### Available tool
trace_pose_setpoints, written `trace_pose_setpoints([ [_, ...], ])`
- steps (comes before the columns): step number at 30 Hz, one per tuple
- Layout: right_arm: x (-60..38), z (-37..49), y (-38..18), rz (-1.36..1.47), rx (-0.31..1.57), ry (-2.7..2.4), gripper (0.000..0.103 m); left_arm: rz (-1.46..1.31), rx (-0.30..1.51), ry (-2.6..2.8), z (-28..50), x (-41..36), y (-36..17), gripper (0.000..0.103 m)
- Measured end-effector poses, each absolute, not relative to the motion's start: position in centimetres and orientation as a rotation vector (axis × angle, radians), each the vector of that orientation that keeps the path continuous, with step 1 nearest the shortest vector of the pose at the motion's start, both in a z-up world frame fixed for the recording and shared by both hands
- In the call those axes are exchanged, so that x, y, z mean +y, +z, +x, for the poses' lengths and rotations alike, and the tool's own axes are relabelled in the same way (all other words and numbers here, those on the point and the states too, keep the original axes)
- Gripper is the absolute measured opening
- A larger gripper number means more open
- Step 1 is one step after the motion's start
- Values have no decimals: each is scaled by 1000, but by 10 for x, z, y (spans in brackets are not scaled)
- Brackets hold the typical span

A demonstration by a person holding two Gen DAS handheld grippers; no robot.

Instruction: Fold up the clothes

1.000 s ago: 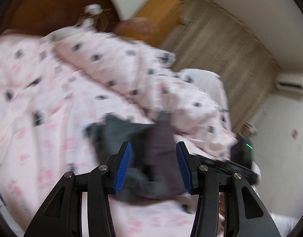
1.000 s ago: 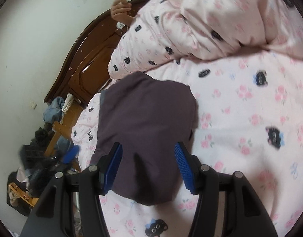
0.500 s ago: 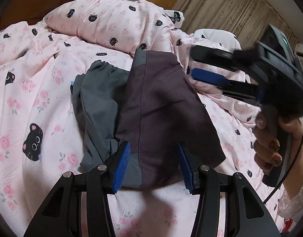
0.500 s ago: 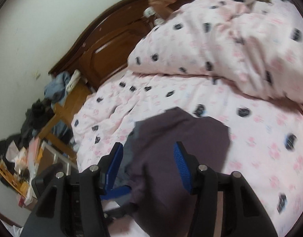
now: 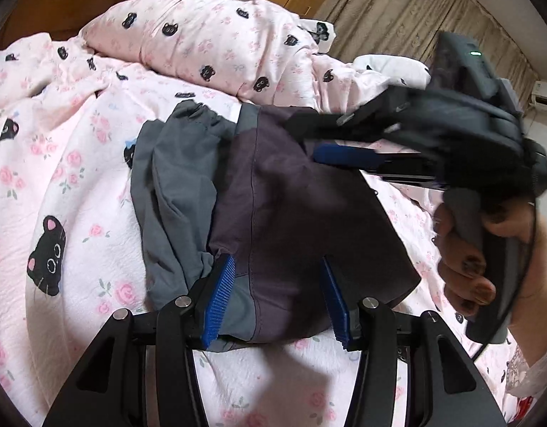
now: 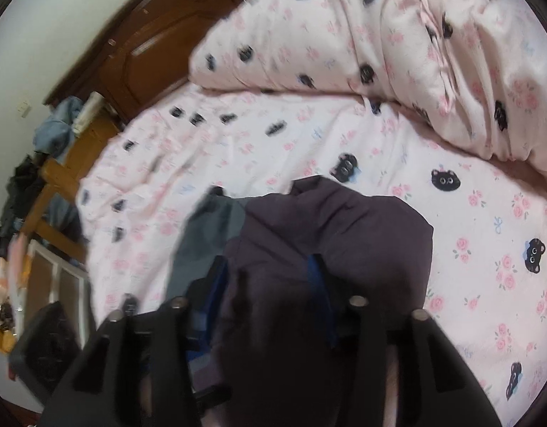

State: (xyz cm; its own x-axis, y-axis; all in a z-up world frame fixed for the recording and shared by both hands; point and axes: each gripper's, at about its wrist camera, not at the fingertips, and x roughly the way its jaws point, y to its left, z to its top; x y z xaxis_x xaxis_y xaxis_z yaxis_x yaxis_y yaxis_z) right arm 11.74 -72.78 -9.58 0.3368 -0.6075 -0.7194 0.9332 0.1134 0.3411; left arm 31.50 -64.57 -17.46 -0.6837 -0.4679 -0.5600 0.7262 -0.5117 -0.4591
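The right gripper (image 5: 348, 156) has swung over the shorts (image 5: 284, 213), jaws just opening; the left gripper (image 5: 277, 299) straddles the hem, released; only the right view shows bedside clutter (image 6: 27, 192).

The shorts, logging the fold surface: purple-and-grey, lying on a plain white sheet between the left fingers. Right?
Not quite. The shorts lie on a pink sheet printed with roses and black cat faces, as the left wrist view shows. The rest holds.

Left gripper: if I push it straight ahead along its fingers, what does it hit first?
The left gripper would probably meet the dark purple shorts lying on the bed sheet first; its open jaws already straddle their near edge.
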Motion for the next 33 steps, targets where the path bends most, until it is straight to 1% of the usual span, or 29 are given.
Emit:
trace_pose_setpoints([
  [1,-719,118,-88,842,443,-1198,81,475,885,-2206,316,-642,-170,55],
  [2,-709,118,-80,814,428,-1207,85,465,862,-2213,317,-637,-164,59],
  [3,-701,118,-74,795,420,-1210,85,455,840,-2219,318,-631,-158,62],
  [4,-693,118,-69,776,413,-1212,85,446,817,-2225,319,-626,-153,68],
  [5,-684,119,-63,758,406,-1214,88,436,775,-2220,321,-618,-145,73],
  [8,-654,119,-47,699,389,-1234,95,431,683,-2181,327,-598,-125,77],
  [11,-628,121,-34,650,392,-1261,99,436,641,-2135,334,-581,-109,82],
  [13,-609,124,-26,613,400,-1286,99,441,621,-2109,341,-568,-98,83],
  [15,-591,127,-20,580,413,-1309,102,458,610,-2079,345,-555,-88,83],
  [24,-523,149,-16,511,550,-1349,102,518,548,-2039,358,-509,-60,84],
  [33,-463,162,-6,533,504,-1360,102,575,477,-2009,363,-464,-37,85],
])
